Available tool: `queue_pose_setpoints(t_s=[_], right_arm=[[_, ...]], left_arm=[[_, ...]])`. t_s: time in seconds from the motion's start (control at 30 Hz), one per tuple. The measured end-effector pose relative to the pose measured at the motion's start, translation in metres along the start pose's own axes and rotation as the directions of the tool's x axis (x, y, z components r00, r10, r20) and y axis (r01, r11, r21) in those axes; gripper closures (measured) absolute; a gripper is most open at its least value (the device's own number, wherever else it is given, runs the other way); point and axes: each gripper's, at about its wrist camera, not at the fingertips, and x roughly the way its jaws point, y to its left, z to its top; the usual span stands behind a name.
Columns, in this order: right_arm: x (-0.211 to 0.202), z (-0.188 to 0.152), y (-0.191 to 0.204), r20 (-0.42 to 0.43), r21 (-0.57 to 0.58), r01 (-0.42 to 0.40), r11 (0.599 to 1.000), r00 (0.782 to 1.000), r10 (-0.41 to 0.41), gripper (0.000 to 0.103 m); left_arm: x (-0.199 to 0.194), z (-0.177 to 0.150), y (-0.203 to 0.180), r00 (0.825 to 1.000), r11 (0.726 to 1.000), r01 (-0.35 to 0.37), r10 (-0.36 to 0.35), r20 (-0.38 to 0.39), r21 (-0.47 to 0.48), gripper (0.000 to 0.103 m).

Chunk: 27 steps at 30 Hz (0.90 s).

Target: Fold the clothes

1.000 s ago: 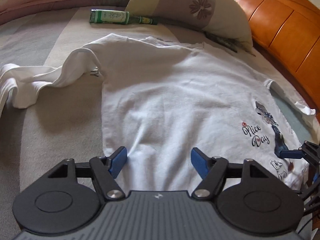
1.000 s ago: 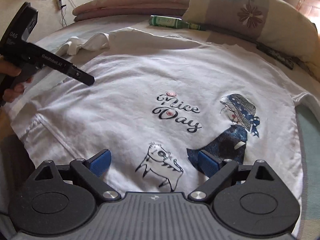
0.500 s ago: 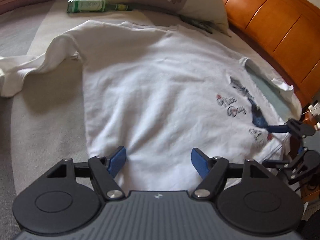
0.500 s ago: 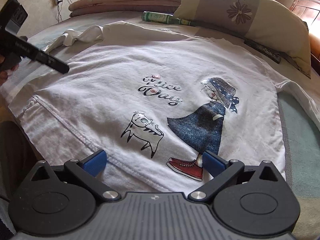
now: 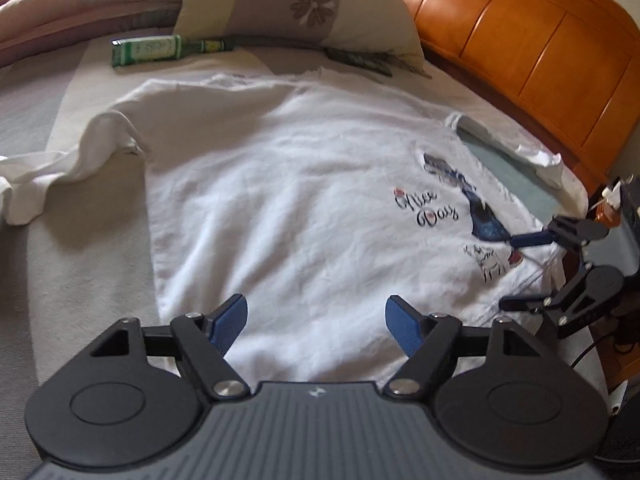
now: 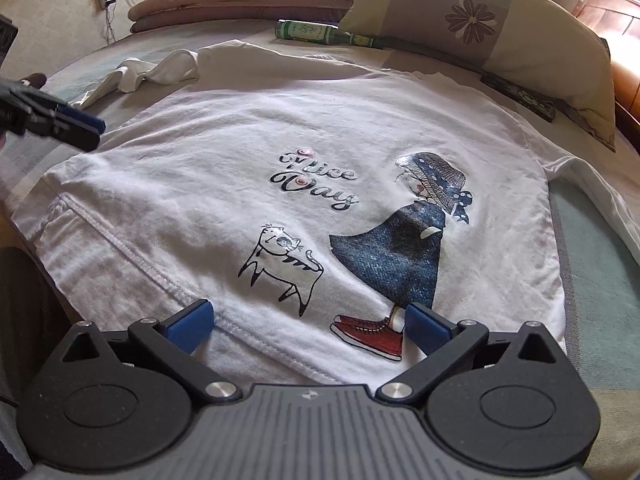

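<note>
A white T-shirt [image 5: 288, 216] lies spread face up on the bed, its "Nice Day" print, cat and girl [image 6: 396, 256] showing. One sleeve [image 5: 44, 168] is bunched at the left and the other [image 6: 592, 184] stretches to the right. My left gripper [image 5: 316, 326] hovers open over the shirt's lower left part, nothing between its blue pads. My right gripper [image 6: 308, 326] stands open over the hem near the red shoe print. In the left wrist view the right gripper [image 5: 520, 272] sits at the hem's right end. The left gripper [image 6: 90, 130] shows at the right wrist view's left edge.
A green glass bottle [image 5: 160, 48] lies near the flowered pillow [image 5: 304, 4] beyond the collar. A wooden headboard [image 5: 532, 52] runs along the right. Folded quilts [image 6: 248, 0] are stacked at the far side. A dark flat strip [image 6: 520, 94] rests beside the pillow.
Both grippers have drawn back toward the shirt's hem, staying open. The right one went from mid-print to the hem edge. The shirt has not moved.
</note>
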Motion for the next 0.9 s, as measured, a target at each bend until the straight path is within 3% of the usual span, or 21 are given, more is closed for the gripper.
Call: queue_pose_setpoints(t_s=[0.03, 0.17, 0.23, 0.43, 0.53, 0.7, 0.8, 0.9], right_arm=[[-0.001, 0.003, 0.001, 0.002, 0.009, -0.001, 1.000, 1.000, 0.001, 0.000], [-0.006, 0.021, 0.011, 0.032, -0.001, 0.001, 1.000, 0.999, -0.001, 0.000], [-0.004, 0.033, 0.024, 0.050, -0.045, -0.011, 0.999, 0.999, 0.014, 0.000], [0.038, 0.064, 0.077, 0.059, -0.174, -0.031, 0.984, 0.997, 0.042, 0.000], [0.066, 0.075, 0.102, 0.054, -0.211, -0.025, 0.977, 0.998, 0.037, 0.000], [0.053, 0.048, 0.091, 0.004, -0.198, -0.070, 0.978, 0.997, 0.072, 0.000], [0.044, 0.032, 0.083, -0.025, -0.187, -0.097, 0.977, 0.995, 0.094, 0.000], [0.019, 0.023, 0.078, -0.043, -0.221, -0.075, 0.972, 0.997, 0.067, 0.000]], left_arm=[[0.007, -0.006, -0.003, 0.999, 1.000, -0.023, 0.023, -0.037, 0.000, 0.027], [-0.010, -0.029, -0.015, 0.995, 0.994, -0.095, 0.095, -0.009, -0.060, 0.015], [-0.021, -0.033, -0.015, 0.993, 0.990, -0.115, 0.114, -0.014, -0.082, 0.015], [-0.054, -0.042, -0.018, 0.985, 0.973, -0.174, 0.171, -0.030, -0.149, 0.015], [-0.062, -0.034, -0.010, 0.972, 0.950, -0.231, 0.236, 0.000, -0.209, 0.015], [-0.065, -0.035, -0.016, 0.921, 0.907, -0.380, 0.389, 0.015, -0.180, 0.014], [-0.058, -0.043, -0.022, 0.921, 0.910, -0.383, 0.389, 0.005, -0.158, 0.014], [-0.054, -0.048, -0.038, 0.922, 0.919, -0.383, 0.386, 0.022, -0.093, 0.014]])
